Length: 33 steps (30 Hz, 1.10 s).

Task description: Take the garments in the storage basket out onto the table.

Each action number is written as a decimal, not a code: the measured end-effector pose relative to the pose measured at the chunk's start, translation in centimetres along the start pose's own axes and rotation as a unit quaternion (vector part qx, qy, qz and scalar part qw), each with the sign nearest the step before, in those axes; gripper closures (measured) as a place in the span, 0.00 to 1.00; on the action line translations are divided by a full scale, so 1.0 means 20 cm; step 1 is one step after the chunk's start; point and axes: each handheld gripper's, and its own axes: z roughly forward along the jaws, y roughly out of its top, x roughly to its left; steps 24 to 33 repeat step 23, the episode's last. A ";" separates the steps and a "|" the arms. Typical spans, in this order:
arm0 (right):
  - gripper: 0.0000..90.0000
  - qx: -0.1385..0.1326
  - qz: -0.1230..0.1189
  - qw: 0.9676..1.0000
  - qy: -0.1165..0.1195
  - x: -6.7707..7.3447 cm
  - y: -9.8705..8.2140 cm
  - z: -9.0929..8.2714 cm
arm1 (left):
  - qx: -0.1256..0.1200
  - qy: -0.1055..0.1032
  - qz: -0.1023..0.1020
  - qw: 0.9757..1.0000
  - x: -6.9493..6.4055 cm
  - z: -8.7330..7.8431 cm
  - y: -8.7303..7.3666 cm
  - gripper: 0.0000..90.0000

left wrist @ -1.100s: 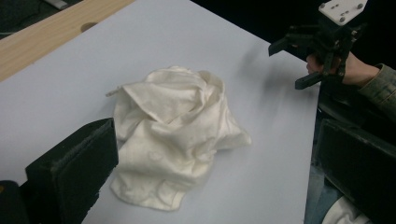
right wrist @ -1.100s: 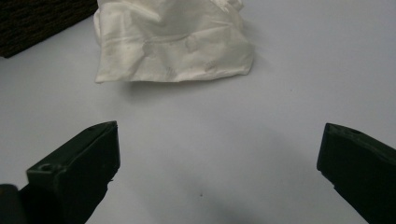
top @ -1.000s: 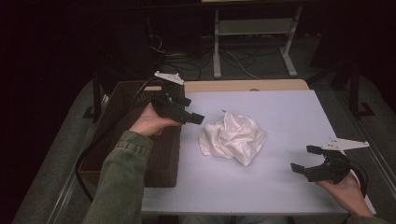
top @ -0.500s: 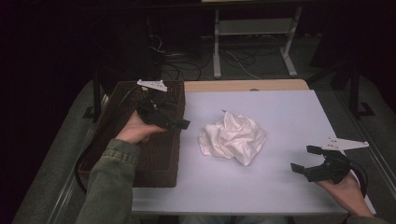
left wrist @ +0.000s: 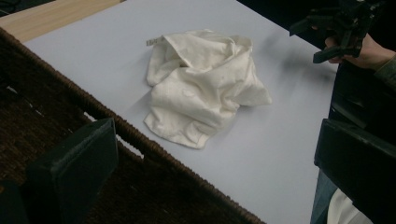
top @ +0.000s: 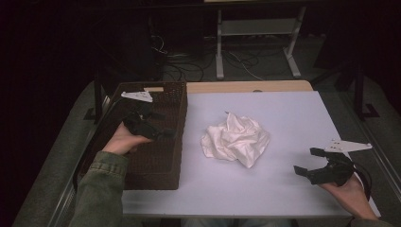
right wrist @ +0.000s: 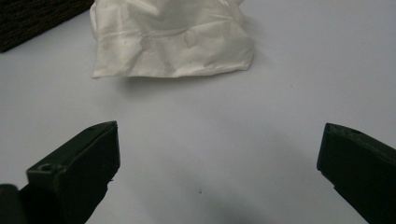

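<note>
A crumpled white cloth point(top: 235, 139) lies in the middle of the pale table point(top: 283, 109), with nothing touching it. My left gripper point(top: 166, 124) hovers open over the brown wicker basket point(top: 156, 161), jaws pointing toward the cloth. In the left gripper view its jaws point(left wrist: 215, 172) stand wide apart above the basket rim point(left wrist: 116, 126), and the cloth point(left wrist: 201, 88) lies just beyond. My right gripper point(top: 306, 161) rests open and empty near the table's front right, a hand's width from the cloth. In the right gripper view the cloth point(right wrist: 173, 37) lies ahead of the spread jaws point(right wrist: 217, 158).
The basket sits along the table's left side, and its corner point(right wrist: 37, 18) appears in the right gripper view. A wooden strip point(top: 246, 86) runs along the far edge. Behind it stand a metal stand point(top: 255, 42) and floor cables. My right gripper point(left wrist: 341, 28) appears far off in the left gripper view.
My left gripper has moved left and back, from the basket's edge near the cloth to over the basket. The right gripper and the cloth have stayed put.
</note>
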 end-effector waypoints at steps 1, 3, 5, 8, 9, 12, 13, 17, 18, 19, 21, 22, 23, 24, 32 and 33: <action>0.00 0.000 0.000 1.000 0.000 0.00 0.00 0.00 | -0.002 -0.003 -0.001 1.000 0.01 0.00 -0.02 0.00; 0.00 -0.001 0.003 1.000 -0.001 0.00 0.00 0.00 | 0.000 0.000 -0.009 1.000 0.02 -0.01 -0.06 0.00; 0.00 -0.004 0.000 1.000 -0.001 0.00 0.00 0.00 | 0.000 0.002 -0.016 1.000 0.04 -0.02 -0.11 0.00; 0.00 0.000 0.003 1.000 -0.001 0.00 0.00 0.00 | -0.009 0.010 -0.028 1.000 0.05 -0.05 -0.18 0.00; 0.00 -0.002 0.003 1.000 -0.001 0.00 0.00 0.00 | -0.010 0.012 -0.029 0.999 0.06 -0.07 -0.20 0.00; 0.00 0.001 0.001 1.000 -0.002 0.00 0.00 0.00 | -0.028 0.011 -0.034 0.999 0.07 -0.12 -0.25 0.00; 0.00 0.001 0.001 1.000 -0.002 0.00 0.00 0.00 | -0.034 0.010 -0.035 0.999 0.07 -0.13 -0.26 0.00; 0.00 0.001 0.000 1.000 -0.001 0.00 0.00 0.00 | -0.052 0.013 -0.040 0.998 0.09 -0.19 -0.32 0.00; 0.00 0.002 0.001 1.000 -0.002 0.00 -0.01 0.00 | -0.053 0.015 -0.041 0.998 0.09 -0.19 -0.33 0.00; 0.00 0.002 0.001 1.000 -0.002 0.00 -0.01 0.01 | -0.057 0.016 -0.041 0.997 0.09 -0.20 -0.34 0.00; 0.00 0.003 0.003 1.000 -0.002 0.00 -0.01 0.01 | -0.066 0.014 -0.040 0.997 0.09 -0.22 -0.35 0.00; 0.00 0.005 0.005 1.000 -0.002 0.00 -0.01 0.01 | -0.070 0.015 -0.040 0.997 0.09 -0.22 -0.35 0.00; 0.00 0.006 0.004 1.000 -0.001 0.00 -0.01 0.01 | -0.075 0.016 -0.040 0.996 0.08 -0.22 -0.36 0.00; 0.00 0.006 0.004 1.000 -0.001 0.00 -0.01 0.01 | -0.075 0.016 -0.040 0.996 0.08 -0.22 -0.36 0.00; 0.00 0.006 0.004 1.000 -0.001 0.00 -0.01 0.01 | -0.075 0.016 -0.040 0.996 0.08 -0.22 -0.36 0.00; 0.00 0.006 0.004 1.000 -0.001 0.00 -0.01 0.01 | -0.075 0.016 -0.040 0.996 0.08 -0.22 -0.36 0.00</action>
